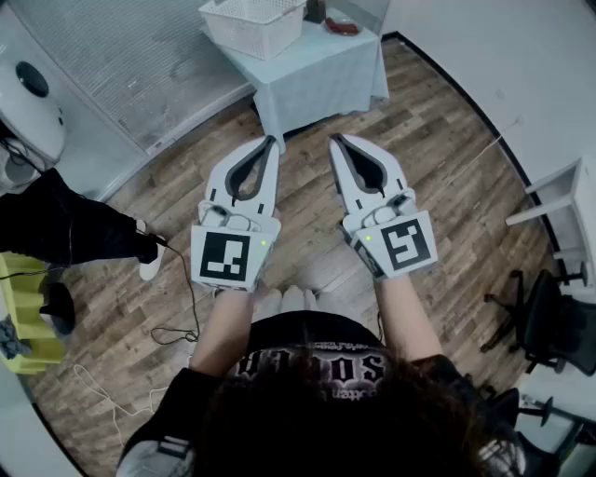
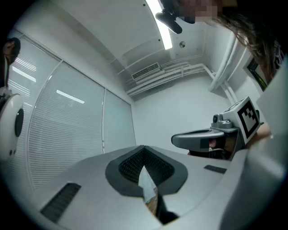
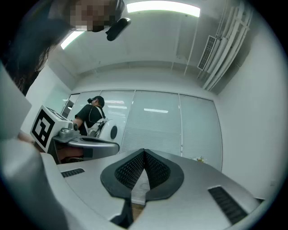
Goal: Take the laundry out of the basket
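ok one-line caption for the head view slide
Left gripper and right gripper, jaws shut and empty, side by side over a wood floor, pointing toward a table bearing a white basket.

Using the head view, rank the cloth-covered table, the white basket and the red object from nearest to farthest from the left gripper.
1. Cloth-covered table, just ahead of the left gripper.
2. White basket, on the table's left.
3. Red object, table's far right corner.

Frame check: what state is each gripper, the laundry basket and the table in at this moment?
left gripper: shut, nothing between its jaws.
right gripper: shut, nothing between its jaws.
laundry basket: upright on the table, untouched by either gripper; contents cannot be made out.
table: draped in pale blue, bearing the basket.
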Motion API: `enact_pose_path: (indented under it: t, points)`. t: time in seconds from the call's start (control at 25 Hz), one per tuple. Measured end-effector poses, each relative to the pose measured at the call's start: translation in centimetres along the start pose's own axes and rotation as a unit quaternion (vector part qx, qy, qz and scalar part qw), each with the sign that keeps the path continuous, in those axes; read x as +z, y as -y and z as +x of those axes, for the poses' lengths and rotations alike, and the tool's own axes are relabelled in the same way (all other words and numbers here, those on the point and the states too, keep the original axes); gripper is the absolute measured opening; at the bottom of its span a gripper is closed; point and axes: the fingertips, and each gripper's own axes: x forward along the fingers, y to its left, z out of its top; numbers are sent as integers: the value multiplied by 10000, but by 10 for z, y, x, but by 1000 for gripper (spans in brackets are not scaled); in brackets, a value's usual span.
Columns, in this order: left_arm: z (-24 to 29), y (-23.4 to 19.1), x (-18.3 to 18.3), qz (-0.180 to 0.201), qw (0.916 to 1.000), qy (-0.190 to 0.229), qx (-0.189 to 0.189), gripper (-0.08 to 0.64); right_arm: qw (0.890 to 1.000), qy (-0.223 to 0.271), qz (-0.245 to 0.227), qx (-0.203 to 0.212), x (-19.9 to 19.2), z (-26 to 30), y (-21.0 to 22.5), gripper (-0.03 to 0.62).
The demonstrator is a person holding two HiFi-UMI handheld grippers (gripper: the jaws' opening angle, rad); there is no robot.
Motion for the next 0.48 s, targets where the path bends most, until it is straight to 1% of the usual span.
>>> enact_pose_path:
  t: [0.2, 0.32, 0.48]
  points:
    - [-4, -10, 0, -2, 10000, 0, -7, -2, 10000, 31, 10, 58, 2, 9, -8, 28]
    - [-4, -19, 0, -5, 10000, 53, -16, -2, 10000, 50, -47, -21, 2, 17, -9, 29]
    - [-7, -31, -3, 26, 10000, 75, -48, -2, 9999, 150, 25, -50, 0, 29, -15, 29]
